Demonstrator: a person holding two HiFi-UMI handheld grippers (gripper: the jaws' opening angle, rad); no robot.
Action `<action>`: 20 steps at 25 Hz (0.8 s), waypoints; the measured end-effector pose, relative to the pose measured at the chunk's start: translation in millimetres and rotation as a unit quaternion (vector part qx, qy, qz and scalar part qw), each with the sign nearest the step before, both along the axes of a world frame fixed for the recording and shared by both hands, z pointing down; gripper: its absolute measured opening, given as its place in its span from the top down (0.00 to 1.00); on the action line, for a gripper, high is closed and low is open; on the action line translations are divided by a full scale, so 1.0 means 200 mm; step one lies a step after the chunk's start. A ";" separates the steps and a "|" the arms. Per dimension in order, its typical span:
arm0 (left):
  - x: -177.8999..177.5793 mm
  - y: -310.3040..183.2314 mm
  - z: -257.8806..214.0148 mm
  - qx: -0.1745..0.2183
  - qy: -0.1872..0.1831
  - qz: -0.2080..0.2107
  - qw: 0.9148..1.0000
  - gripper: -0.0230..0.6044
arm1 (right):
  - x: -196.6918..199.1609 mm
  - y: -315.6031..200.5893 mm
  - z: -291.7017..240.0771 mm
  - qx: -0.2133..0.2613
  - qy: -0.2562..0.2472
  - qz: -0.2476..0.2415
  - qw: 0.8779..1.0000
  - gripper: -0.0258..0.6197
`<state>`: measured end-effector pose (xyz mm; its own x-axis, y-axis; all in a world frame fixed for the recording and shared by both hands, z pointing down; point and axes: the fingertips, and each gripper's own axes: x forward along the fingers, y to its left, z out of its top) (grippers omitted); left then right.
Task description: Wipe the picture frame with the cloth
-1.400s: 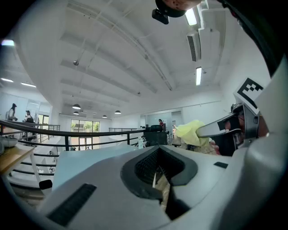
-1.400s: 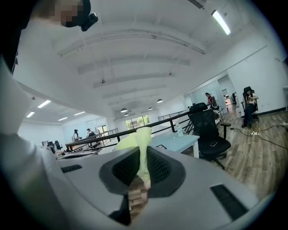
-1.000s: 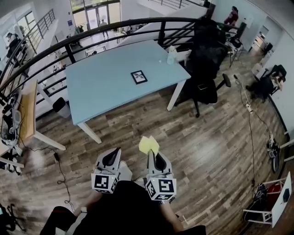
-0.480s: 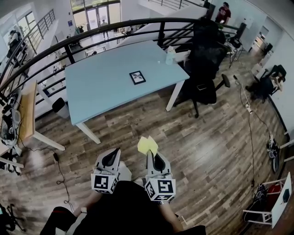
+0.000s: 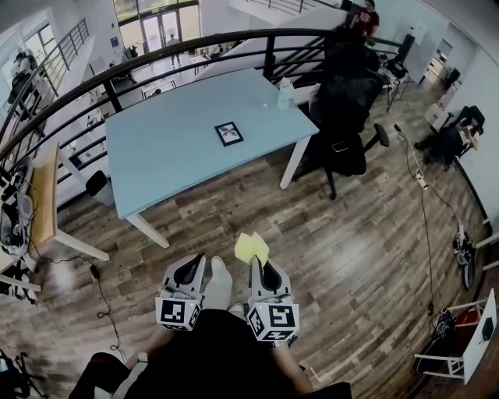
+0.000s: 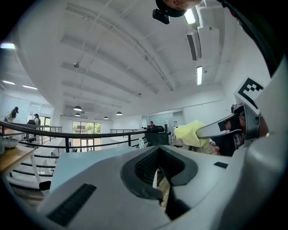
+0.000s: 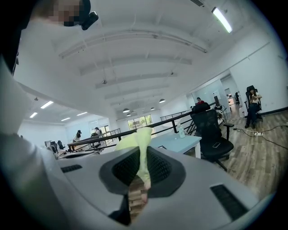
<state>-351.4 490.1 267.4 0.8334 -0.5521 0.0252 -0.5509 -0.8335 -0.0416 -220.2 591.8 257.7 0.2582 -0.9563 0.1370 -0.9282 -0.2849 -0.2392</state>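
The right claw [image 5: 258,263] pinches the yellow cloth [image 5: 252,246] ready for wiping, the left claw [image 5: 194,263] closed on nothing — the picture frame [image 5: 228,133] lies well apart on the tabletop [image 5: 168,152].

The floor [image 5: 366,234] was dark wood plank throughout. A light blue table [image 5: 164,140] on white legs stood at upper centre of the head view, with a curved black railing [image 5: 195,43] running behind it. A black office chair [image 5: 343,117] stood at the table's right end. A wooden desk [image 5: 45,195] lay along the left edge. Glazed doors [image 5: 156,19] at the top admitted daylight. A cable [image 5: 425,203] trailed across the floor at right. The white ceiling [image 6: 112,67] carried strip lights [image 7: 222,20].
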 end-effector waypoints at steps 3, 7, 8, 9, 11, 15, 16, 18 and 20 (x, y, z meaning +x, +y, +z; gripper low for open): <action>0.05 -0.05 0.02 -0.005 0.002 0.007 1.000 0.96 | 0.05 -0.04 0.02 -0.006 0.002 0.007 1.000 0.91; 0.14 -0.13 0.05 -0.011 0.001 0.012 1.000 0.96 | 0.11 -0.10 0.04 -0.016 0.003 0.011 1.000 0.91; 0.16 -0.15 0.05 -0.012 0.001 0.014 1.000 0.96 | 0.13 -0.12 0.05 -0.017 0.002 0.013 1.000 0.91; 0.19 -0.18 0.06 -0.013 0.001 0.015 1.000 0.96 | 0.16 -0.14 0.05 -0.018 0.000 0.015 1.000 0.91; 0.24 -0.22 0.05 -0.015 0.000 0.017 1.000 0.96 | 0.21 -0.19 0.05 -0.020 -0.001 0.017 1.000 0.90; 0.33 -0.36 0.05 -0.018 0.003 0.011 1.000 0.96 | 0.29 -0.32 0.04 -0.022 -0.003 0.009 1.000 0.90; 0.35 -0.40 0.05 -0.019 0.003 0.008 1.000 0.96 | 0.31 -0.36 0.04 -0.022 -0.003 0.005 1.000 0.91; 0.39 -0.47 0.05 -0.021 0.003 0.003 1.000 0.96 | 0.34 -0.43 0.04 -0.024 -0.004 -0.001 1.000 0.91; 0.43 -0.53 0.05 -0.022 0.001 0.001 1.000 0.96 | 0.38 -0.50 0.04 -0.025 -0.007 -0.003 1.000 0.91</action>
<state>-266.1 383.2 277.1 0.8344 -0.5491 0.0475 -0.5495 -0.8355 -0.0037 -144.2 491.3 265.2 0.2505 -0.9494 0.1893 -0.9264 -0.2918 -0.2381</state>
